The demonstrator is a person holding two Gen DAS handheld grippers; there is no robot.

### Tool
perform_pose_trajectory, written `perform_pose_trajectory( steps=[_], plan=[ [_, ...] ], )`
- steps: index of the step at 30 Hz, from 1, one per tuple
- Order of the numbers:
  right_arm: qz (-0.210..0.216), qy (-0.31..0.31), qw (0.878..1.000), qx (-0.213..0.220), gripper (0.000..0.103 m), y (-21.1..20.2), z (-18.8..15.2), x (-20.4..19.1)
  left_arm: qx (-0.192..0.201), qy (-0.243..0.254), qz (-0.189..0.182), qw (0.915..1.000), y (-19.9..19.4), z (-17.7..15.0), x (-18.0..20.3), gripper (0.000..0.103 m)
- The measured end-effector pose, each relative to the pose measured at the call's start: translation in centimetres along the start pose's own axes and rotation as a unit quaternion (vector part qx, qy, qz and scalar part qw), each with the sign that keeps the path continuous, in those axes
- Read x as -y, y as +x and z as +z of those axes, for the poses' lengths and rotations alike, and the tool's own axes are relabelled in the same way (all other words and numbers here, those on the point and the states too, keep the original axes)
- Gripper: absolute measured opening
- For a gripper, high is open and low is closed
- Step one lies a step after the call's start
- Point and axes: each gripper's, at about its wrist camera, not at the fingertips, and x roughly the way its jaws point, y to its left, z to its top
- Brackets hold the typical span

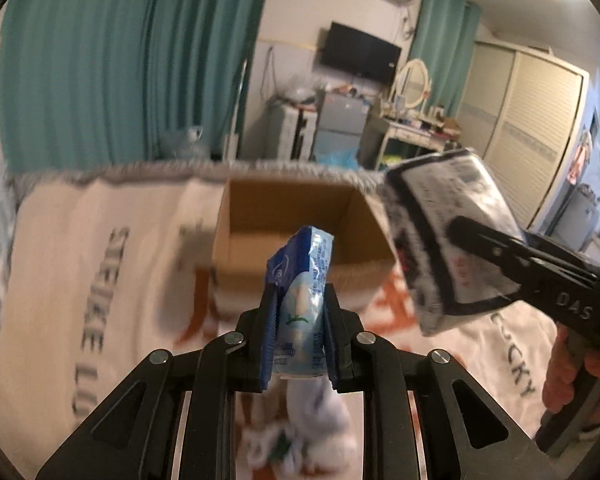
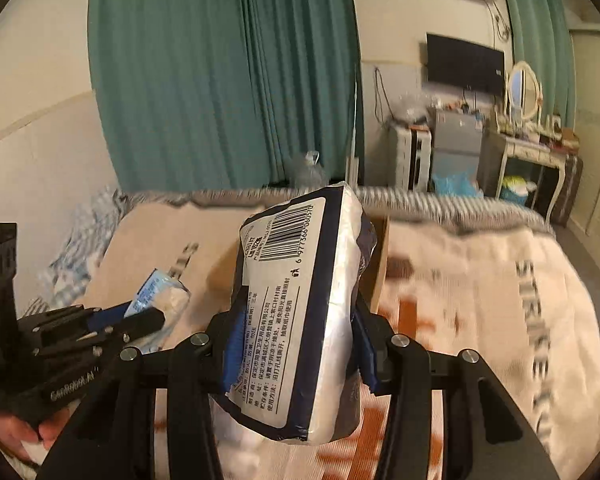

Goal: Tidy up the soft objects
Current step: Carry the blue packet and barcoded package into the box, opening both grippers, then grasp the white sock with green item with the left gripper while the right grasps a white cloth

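Left hand-held gripper [image 1: 298,312] clamping blue tissue pack [image 1: 302,280], right hand-held gripper [image 2: 296,344] clamping large tissue pack [image 2: 296,312]

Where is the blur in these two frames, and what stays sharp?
Left wrist view: blanket and cardboard box smeared, blue tissue pack fairly crisp. Right wrist view: blanket lettering streaked, barcode on the large tissue pack readable; fisheye bends both.

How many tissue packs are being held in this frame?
2. A small blue tissue pack is clamped in the left gripper; a larger dark-edged tissue pack is clamped in the right gripper. Both are near the cardboard box; its floor is partly hidden.
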Motion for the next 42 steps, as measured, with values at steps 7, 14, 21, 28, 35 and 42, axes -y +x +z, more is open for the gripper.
perform_pose_trajectory(
  steps=[7, 14, 21, 28, 35, 42],
  plan=[
    [0.007, 0.012, 1.0, -0.014, 0.046, 8.5, 3.9, 1.8, -0.014, 0.019, 0.014, 0.9996, 8.0, 4.6, -1.2, 0.019],
    [0.005, 0.03, 0.998, -0.054, 0.048, 17.6, 3.0, 4.8, -0.044, 0.047, 0.047, 0.9968, 15.7, 4.9, -2.4, 0.02],
    [0.003, 0.059, 0.998, -0.038, 0.062, 19.5, 2.2, 6.7, -0.05, 0.069, 0.062, 0.9944, 18.2, 4.5, -2.0, 0.036],
    [-0.02, 0.048, 0.999, -0.014, 0.064, 14.6, 4.2, 6.5, -0.019, 0.062, 0.085, 0.9943, 12.9, 6.0, -1.2, 0.069],
    [-0.055, 0.019, 0.998, 0.034, 0.065, 1.9, 8.6, 4.1, 0.062, 0.073, 0.093, 0.991, -0.1, 9.5, 0.9, 0.07],
    [-0.068, 0.005, 0.996, 0.063, 0.096, -10.0, 9.1, 0.4, 0.098, 0.054, 0.078, 0.9906, -11.4, 9.1, 1.5, 0.092]
  ],
)
